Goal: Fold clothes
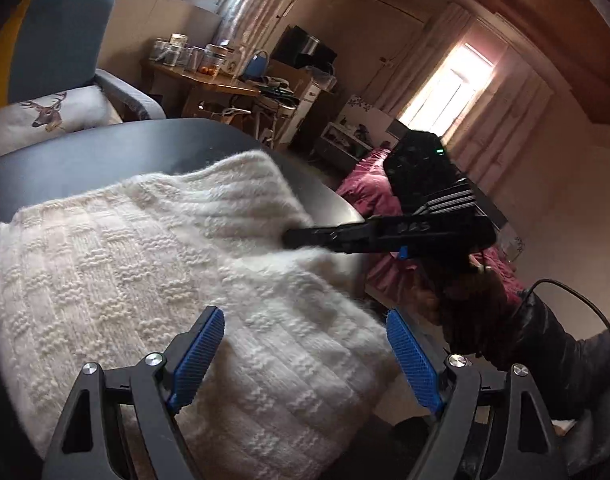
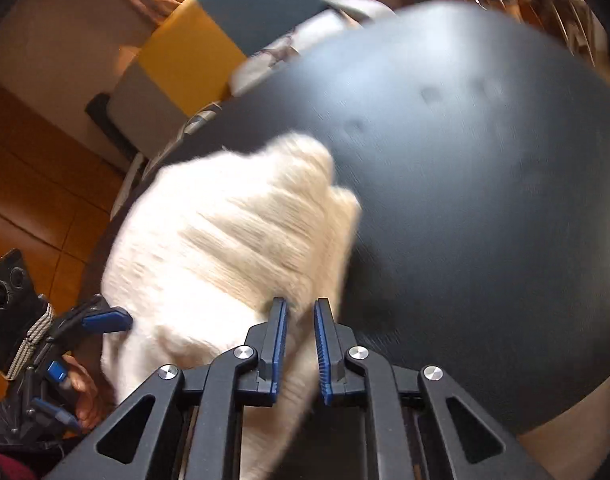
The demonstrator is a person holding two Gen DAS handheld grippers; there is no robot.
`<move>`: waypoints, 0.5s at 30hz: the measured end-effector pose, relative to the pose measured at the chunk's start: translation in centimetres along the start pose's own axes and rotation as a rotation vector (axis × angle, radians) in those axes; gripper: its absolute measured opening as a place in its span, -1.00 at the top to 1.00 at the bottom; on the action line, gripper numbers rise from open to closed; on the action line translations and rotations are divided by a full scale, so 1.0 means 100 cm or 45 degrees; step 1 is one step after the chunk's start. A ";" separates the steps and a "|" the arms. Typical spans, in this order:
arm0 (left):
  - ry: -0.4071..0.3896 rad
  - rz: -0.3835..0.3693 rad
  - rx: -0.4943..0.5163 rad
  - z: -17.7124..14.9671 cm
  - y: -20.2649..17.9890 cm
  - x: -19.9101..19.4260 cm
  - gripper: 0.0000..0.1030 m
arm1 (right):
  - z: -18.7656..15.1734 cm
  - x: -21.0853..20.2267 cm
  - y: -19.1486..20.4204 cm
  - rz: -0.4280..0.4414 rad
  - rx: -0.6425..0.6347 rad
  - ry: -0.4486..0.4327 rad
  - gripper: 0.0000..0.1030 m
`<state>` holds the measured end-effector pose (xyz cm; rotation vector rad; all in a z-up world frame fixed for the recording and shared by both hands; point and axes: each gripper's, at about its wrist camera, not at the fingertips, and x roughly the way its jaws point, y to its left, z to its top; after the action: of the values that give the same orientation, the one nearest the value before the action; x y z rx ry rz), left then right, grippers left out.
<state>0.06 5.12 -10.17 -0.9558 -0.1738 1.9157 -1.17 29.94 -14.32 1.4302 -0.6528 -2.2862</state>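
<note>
Daylight glares through the curtained window point(image 1: 457, 80); the right wrist view is motion-blurred, both fisheye-warped with dark corners.

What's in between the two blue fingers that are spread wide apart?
Only the fluffy white sweater lying under the left gripper; its fingers hold nothing, as the left wrist view shows.

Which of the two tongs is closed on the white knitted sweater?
The right tongs, pinching the white knitted sweater; the left tongs gape wide above it.

tabletop point(image 2: 485, 200) bare rt; sweater point(image 1: 145, 260) covers lt
</note>
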 end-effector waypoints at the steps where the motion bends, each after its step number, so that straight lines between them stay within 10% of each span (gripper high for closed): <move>1: 0.027 -0.007 0.008 -0.001 -0.003 0.006 -0.63 | -0.001 0.002 -0.006 -0.030 0.001 -0.011 0.79; 9: 0.070 -0.205 -0.188 0.005 0.001 0.045 -0.68 | 0.003 0.000 -0.013 -0.013 -0.010 -0.045 0.80; 15: 0.230 -0.166 0.086 -0.009 -0.037 0.071 -0.69 | 0.023 -0.057 0.005 0.056 -0.088 -0.220 0.71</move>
<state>1.52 12.59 -12.87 -1.0410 -0.0635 1.6962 -0.83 33.03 -8.98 1.1849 -0.6420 -2.3919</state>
